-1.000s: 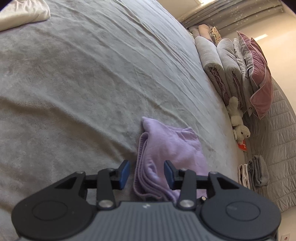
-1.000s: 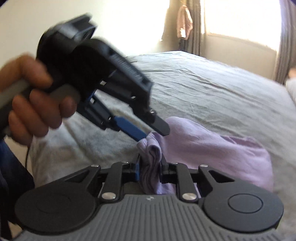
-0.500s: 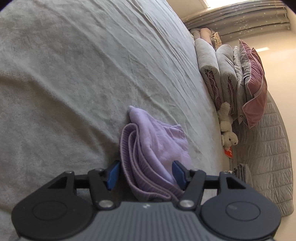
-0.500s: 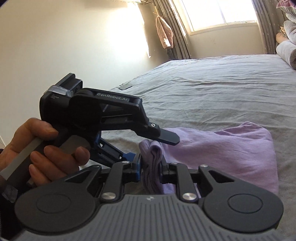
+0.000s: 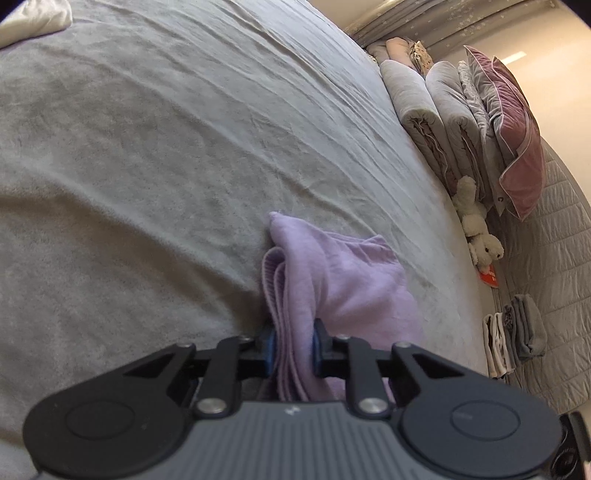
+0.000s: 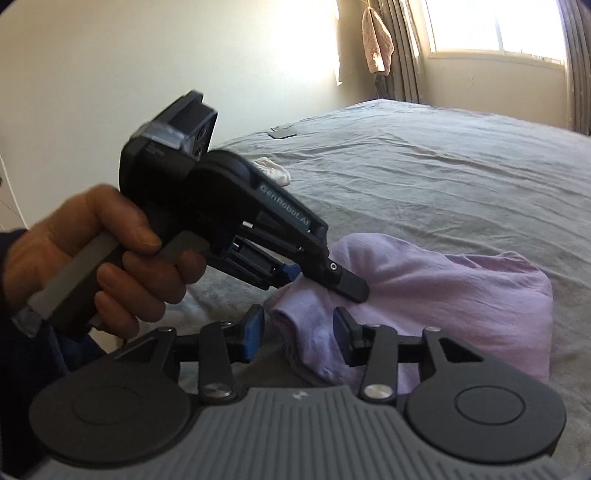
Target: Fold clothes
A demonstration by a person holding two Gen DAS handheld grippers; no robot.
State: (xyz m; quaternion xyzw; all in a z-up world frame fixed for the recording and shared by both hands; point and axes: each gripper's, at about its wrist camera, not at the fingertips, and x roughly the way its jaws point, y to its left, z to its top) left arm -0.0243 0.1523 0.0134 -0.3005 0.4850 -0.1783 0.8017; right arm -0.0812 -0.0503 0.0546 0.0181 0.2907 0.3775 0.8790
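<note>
Grey bedding [image 5: 177, 155] covers the bed on which the work is done. The left hand-held gripper [image 5: 293, 341] is pressed together on the layered edge of the lilac garment [image 5: 343, 280], which lies bunched on the bed. The right hand-held gripper [image 6: 299, 332] is spread, its fingers set either side of a fold of the cloth without pinching it. Folded quilts [image 5: 443, 110] are stacked at the headboard.

Daylight pours through the window [image 6: 495, 26], blowing out the wall beside it. Fisheye curvature bends both views' edges; the left gripper [image 6: 317, 277] is slightly motion-blurred.
</note>
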